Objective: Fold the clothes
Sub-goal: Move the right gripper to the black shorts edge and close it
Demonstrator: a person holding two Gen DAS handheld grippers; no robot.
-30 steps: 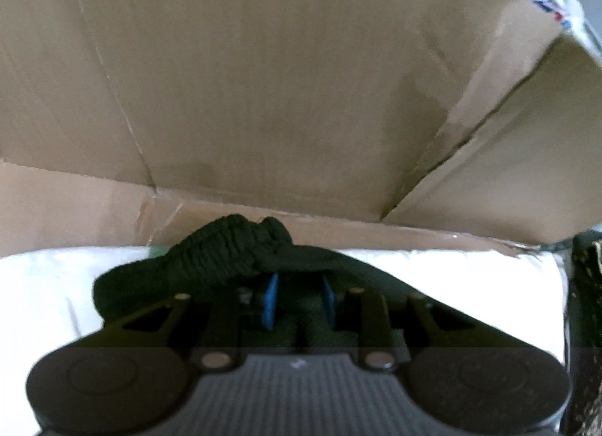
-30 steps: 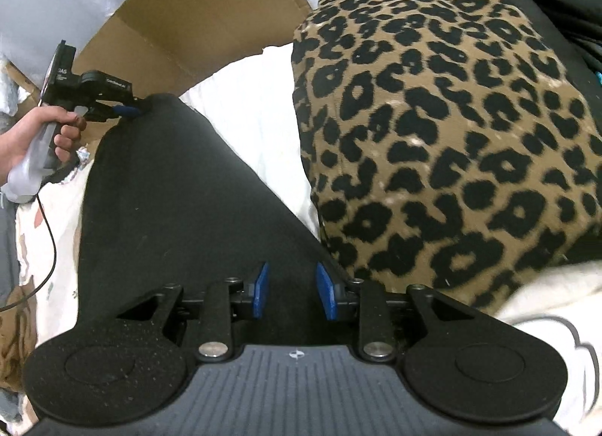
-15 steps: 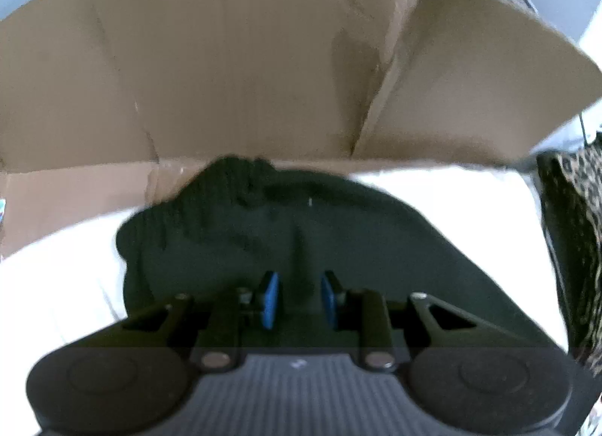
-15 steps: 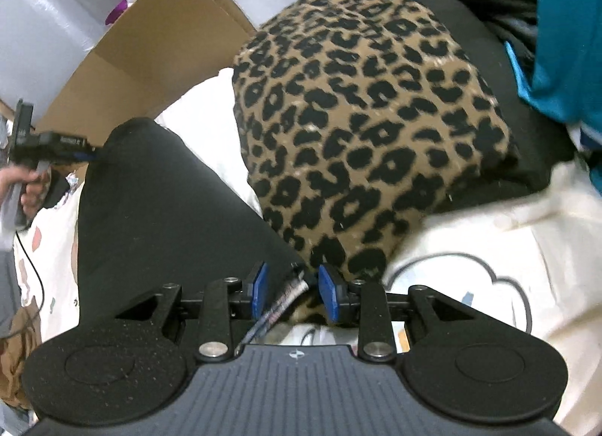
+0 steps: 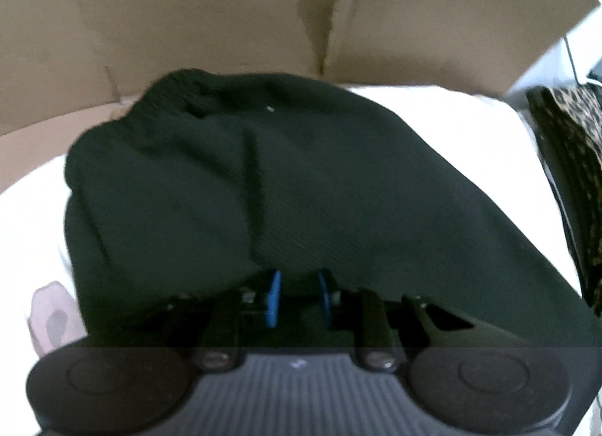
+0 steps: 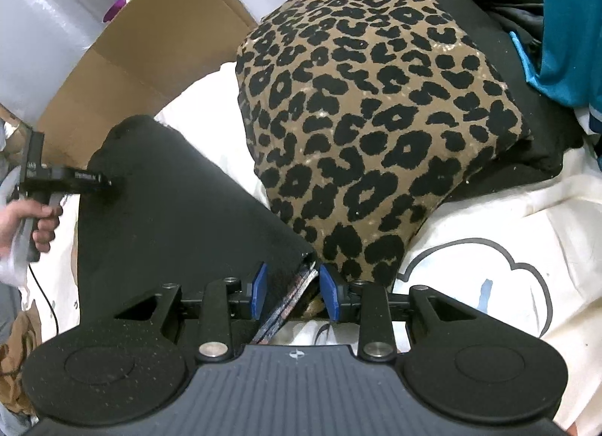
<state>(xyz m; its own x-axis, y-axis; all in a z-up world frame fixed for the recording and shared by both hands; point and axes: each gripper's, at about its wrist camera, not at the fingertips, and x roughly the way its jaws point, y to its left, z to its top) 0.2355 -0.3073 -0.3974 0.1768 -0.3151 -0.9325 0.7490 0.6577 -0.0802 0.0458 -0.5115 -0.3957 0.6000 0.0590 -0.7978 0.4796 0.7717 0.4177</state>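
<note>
Both claws point steeply down. The left claw (image 5: 295,298) has just been closing on the black garment (image 5: 301,187); the right claw (image 6: 293,291) pinches its other end. A leopard-print cloth (image 6: 376,116) lies beside the right claw, a cardboard box (image 5: 188,14) beyond the left.

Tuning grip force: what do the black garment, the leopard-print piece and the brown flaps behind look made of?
Black garment: matte knit, probably a cotton blend; fine diagonal ribbing, gathered elastic hem.
Leopard-print piece: soft, slightly fuzzy fabric, fibre unclear.
Brown flaps: cardboard; dull tan, creased folds, raw cut edges.
</note>
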